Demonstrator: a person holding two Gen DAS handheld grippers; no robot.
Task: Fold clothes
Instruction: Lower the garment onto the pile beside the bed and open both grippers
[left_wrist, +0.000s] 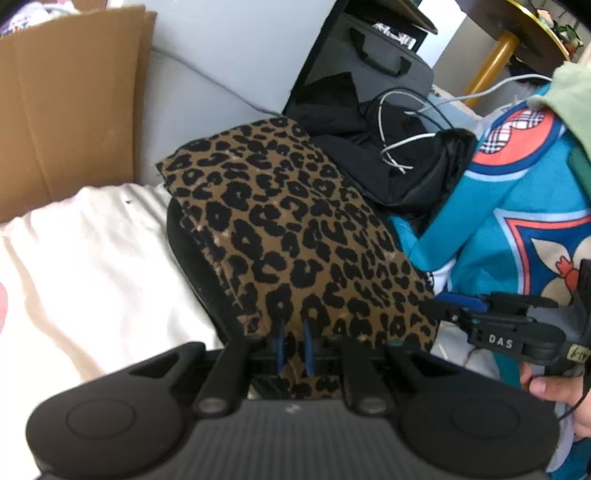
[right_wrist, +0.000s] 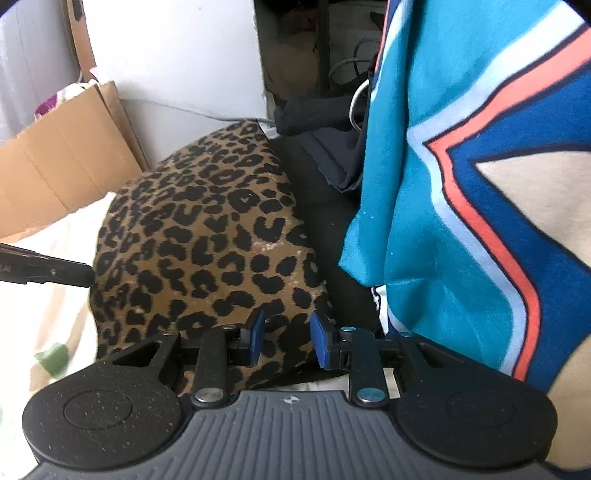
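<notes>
A folded leopard-print garment (left_wrist: 295, 221) lies on a black cloth (left_wrist: 192, 258) over a white sheet (left_wrist: 92, 258). My left gripper (left_wrist: 294, 345) is shut on the garment's near edge, its blue pads close together with the fabric pinched between them. Further right, my right gripper (left_wrist: 448, 308) holds the near right corner of the same garment. In the right wrist view the leopard-print garment (right_wrist: 203, 229) runs between the right gripper's (right_wrist: 287, 338) blue pads, which stand wider around a thick fold. The left gripper's tip (right_wrist: 86, 275) touches the garment's left edge there.
A cardboard box (left_wrist: 66, 110) stands at the back left. Black bags with white cables (left_wrist: 388, 147) lie behind the garment. A blue cartoon-print cloth (right_wrist: 461, 166) hangs close on the right. A person's hand (left_wrist: 546, 387) holds the right gripper. A small green item (right_wrist: 55, 356) lies on the sheet.
</notes>
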